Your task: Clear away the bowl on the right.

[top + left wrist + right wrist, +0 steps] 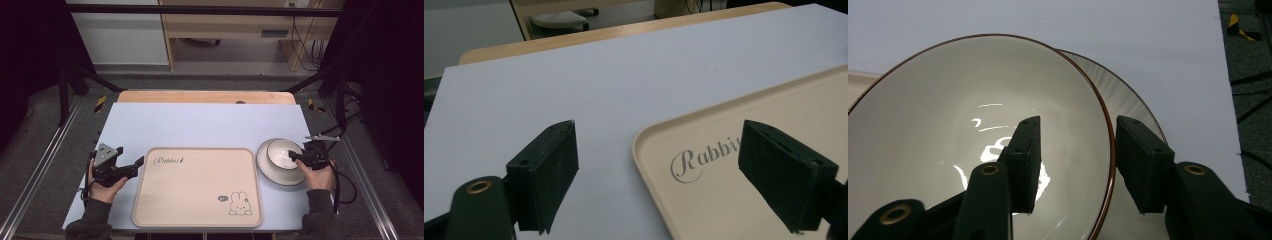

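Observation:
A white bowl point(281, 150) with a brown rim stands on a white plate point(270, 172) at the right of the table. My right gripper point(296, 156) reaches in from the right and straddles the bowl's near rim. In the right gripper view one jaw is inside the bowl point(948, 125) and the other outside above the plate point(1130, 97); the right gripper point(1078, 135) is open, with gaps beside the rim. My left gripper point(137, 166) stands open at the left edge of a beige tray point(197, 190) printed with a rabbit. Nothing sits between the left gripper point(661, 145) jaws except the tray's corner point(649, 145) below.
A pale sheet point(200, 125) covers the wooden table point(205, 96); its far half is bare. Metal rails run along both sides, and cables hang at the right point(345, 125). A wooden shelf stands beyond the table.

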Action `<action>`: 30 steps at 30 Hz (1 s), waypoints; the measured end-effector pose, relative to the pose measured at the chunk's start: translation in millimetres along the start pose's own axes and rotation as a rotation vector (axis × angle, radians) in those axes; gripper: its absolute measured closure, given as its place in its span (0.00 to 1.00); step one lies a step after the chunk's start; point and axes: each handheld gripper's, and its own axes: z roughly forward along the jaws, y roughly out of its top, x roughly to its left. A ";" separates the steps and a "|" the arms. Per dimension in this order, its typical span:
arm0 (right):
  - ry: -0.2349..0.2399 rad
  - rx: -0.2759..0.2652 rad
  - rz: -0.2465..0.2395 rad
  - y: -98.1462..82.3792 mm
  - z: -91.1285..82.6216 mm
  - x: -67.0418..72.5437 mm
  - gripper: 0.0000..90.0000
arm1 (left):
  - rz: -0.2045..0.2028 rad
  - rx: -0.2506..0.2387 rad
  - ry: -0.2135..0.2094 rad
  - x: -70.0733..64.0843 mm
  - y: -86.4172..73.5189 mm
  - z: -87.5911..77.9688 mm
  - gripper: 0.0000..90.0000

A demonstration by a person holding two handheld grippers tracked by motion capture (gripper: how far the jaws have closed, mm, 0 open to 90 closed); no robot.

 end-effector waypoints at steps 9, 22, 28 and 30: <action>-0.001 0.033 0.012 -0.8 2.3 -1.6 0.67 | 0.001 0.003 0.000 -0.1 -0.2 0.3 0.18; 0.006 0.055 0.023 -1.1 5.2 -3.5 0.76 | 0.002 0.005 0.000 -0.3 -0.2 0.6 0.18; 0.005 0.071 0.040 -0.6 5.2 -3.2 0.79 | 0.003 0.006 -0.001 -0.6 -0.2 0.9 0.18; 0.005 0.076 0.044 -0.6 5.4 -3.4 0.80 | 0.002 0.007 0.000 -0.4 -0.3 0.9 0.18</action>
